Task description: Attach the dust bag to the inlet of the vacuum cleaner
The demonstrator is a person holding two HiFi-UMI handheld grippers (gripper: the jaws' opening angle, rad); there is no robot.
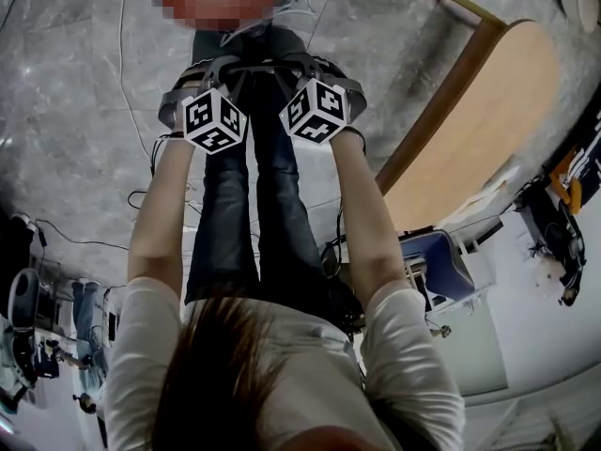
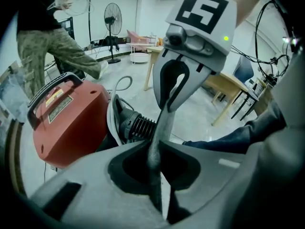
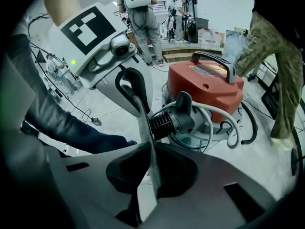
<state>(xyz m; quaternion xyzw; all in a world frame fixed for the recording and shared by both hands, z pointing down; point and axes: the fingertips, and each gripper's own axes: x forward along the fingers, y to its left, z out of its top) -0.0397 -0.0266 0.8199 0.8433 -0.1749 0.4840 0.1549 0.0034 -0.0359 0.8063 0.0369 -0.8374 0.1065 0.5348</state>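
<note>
Two claws are closed on the same thing, a thin grey dust bag (image 2: 161,123), each on one end of its edge. The left claw (image 2: 155,156) has its jaws pressed together on the grey sheet. The sheet runs straight up from there into the jaws of the right claw (image 3: 148,151), which is also shut on it, so it is stretched flat between the two. The claws face each other, stand close together and both point steeply down.

Just behind the sheet, beyond both claws, lies a black ribbed hose end (image 3: 167,122); whether the bag touches it I cannot tell. Behind this hose end the red vacuum cleaner (image 3: 209,85) stands on the grey floor (image 3: 109,113), with a black handle (image 3: 212,57) on top. A pale hose (image 3: 208,109) curls around its lower part.

Farther from the claws, a person in camouflage trousers (image 2: 52,56) stands near the vacuum cleaner. A standing fan (image 2: 113,20) and a wooden table (image 2: 224,82) are well behind.
</note>
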